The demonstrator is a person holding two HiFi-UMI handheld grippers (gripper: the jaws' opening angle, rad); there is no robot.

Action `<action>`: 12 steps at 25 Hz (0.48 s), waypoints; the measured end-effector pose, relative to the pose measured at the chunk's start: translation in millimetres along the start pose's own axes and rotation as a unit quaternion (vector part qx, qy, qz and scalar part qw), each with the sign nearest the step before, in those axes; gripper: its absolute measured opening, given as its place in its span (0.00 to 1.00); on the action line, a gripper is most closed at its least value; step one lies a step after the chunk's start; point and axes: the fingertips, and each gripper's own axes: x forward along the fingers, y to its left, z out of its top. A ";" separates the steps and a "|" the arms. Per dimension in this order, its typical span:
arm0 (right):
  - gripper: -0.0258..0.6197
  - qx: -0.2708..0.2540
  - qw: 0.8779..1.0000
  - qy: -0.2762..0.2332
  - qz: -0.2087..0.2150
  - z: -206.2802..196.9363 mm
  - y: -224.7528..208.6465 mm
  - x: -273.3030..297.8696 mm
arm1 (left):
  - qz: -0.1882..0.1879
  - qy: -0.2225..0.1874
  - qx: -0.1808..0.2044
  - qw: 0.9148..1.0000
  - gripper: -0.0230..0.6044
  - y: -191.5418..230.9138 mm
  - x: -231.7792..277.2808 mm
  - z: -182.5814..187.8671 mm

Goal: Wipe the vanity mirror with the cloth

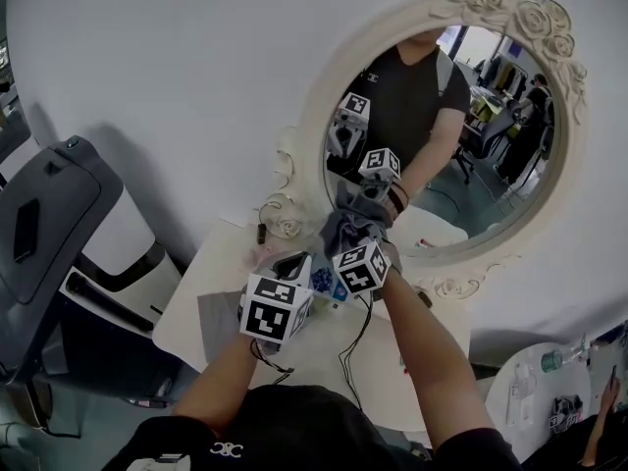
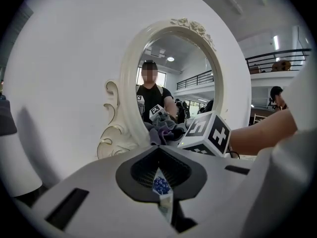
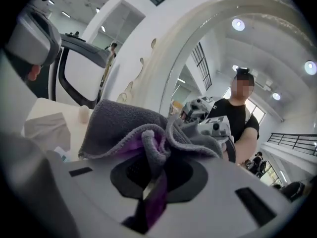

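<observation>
Left gripper [image 2: 159, 168] low over the white worktop [image 1: 196, 307], jaws pinching a small blue-printed packet [image 2: 161, 186]. Right gripper [image 3: 151, 180] just beside it, jaws clamped on the bunched grey cloth [image 3: 124, 123], purple on the inside. Cloth sits against lower-left glass of the oval vanity mirror [image 1: 491, 145], cream ornate frame

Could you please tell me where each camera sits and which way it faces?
Head view: on the head, down at table, mirror; both forearms show.
Left gripper view: on left gripper, facing mirror; jaws shut on a blue-printed packet.
Right gripper view: on right gripper, facing mirror; jaws shut on cloth.
Shared: mirror, cloth.
</observation>
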 end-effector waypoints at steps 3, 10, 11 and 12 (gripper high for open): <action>0.11 0.069 0.997 -0.039 -0.012 -1.8 -10.4 -35.6 | -0.010 -0.003 0.002 1.000 0.04 -7.8 3.5 2.4; 0.11 0.365 0.906 -0.197 -0.087 -24.2 -27.5 -191.0 | -0.059 0.009 -0.003 0.998 0.04 -35.2 24.1 -9.2; 0.11 0.356 0.908 -0.198 -0.095 -27.5 -25.8 -207.0 | -0.077 0.008 -0.005 0.997 0.04 -47.7 26.3 -10.9; 0.11 0.344 0.912 -0.196 -0.107 -31.9 -25.9 -220.7 | -0.095 0.008 -0.004 0.995 0.04 -61.3 28.0 -12.9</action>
